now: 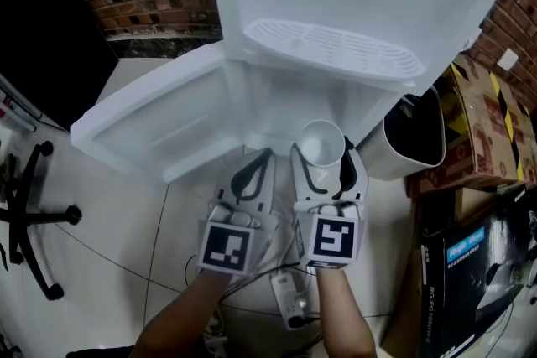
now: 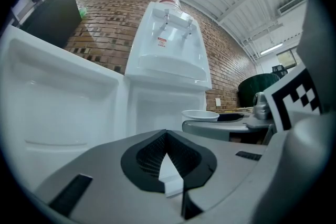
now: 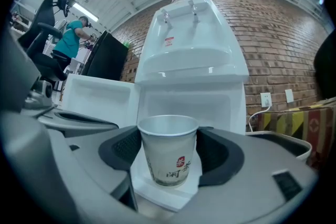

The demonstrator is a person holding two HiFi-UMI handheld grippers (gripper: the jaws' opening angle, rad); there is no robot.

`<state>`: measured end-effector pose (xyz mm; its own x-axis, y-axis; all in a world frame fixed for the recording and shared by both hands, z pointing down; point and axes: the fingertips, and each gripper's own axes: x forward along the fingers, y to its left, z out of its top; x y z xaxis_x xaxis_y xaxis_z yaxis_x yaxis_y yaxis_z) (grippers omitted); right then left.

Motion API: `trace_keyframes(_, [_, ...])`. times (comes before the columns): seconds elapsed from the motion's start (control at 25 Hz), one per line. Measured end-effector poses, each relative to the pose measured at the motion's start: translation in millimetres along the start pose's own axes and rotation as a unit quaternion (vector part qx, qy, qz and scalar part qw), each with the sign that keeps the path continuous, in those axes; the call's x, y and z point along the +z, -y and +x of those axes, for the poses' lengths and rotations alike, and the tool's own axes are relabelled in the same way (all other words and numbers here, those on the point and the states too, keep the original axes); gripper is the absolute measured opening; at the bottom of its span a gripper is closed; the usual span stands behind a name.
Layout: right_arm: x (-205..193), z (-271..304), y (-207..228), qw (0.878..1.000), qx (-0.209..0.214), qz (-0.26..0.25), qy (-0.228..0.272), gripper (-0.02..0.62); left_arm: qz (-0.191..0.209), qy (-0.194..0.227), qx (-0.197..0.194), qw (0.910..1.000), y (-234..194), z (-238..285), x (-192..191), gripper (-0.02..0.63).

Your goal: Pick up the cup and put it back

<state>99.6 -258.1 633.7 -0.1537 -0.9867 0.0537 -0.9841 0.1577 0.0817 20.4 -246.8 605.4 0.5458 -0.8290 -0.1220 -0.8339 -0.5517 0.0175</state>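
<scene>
A white paper cup [image 1: 321,142] with red and dark print stands upright between the jaws of my right gripper [image 1: 324,159], which is shut on it. In the right gripper view the cup [image 3: 168,149] fills the gap, and both black pads [image 3: 218,157] press on its sides. It is held in front of the open lower compartment [image 3: 189,105] of a white water dispenser [image 1: 336,4]. My left gripper [image 1: 258,162] is just to the left, jaws shut with nothing in them. In the left gripper view its black pads [image 2: 152,157] meet at a point.
The dispenser's cabinet door [image 1: 159,121] swings open to the left. A white bin with a dark inside [image 1: 415,138] stands at the right, with cardboard boxes [image 1: 487,121] behind it. A power strip [image 1: 289,298] lies on the floor below my hands. An office chair base [image 1: 29,214] is at the left.
</scene>
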Motion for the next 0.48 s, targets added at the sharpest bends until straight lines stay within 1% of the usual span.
trace_keyframes(0.16, [-18.1,27.3,4.5,1.0,0.007,-0.014,0.005,0.336,-0.004,0.003,-0.002,1.0,-1.9,0.7,-4.7,0.0])
trace_keyframes(0.28, [-25.4,51.4,7.8,1.0,0.006,0.001,0.018,0.336,-0.008,0.004,0.001,1.0,-3.7,4.6,-8.3,0.0])
trace_keyframes(0.4, [-47.1,75.6,9.6,1.0,0.012,-0.01,0.003,0.336,-0.01,0.004,-0.003,0.9999,-3.2,10.2,-12.0,0.0])
trace_keyframes(0.48, [-59.7,88.4,11.1,1.0,0.011,-0.005,-0.001,0.337,-0.012,0.001,-0.005,0.9999,-3.2,12.3,-16.1,0.0])
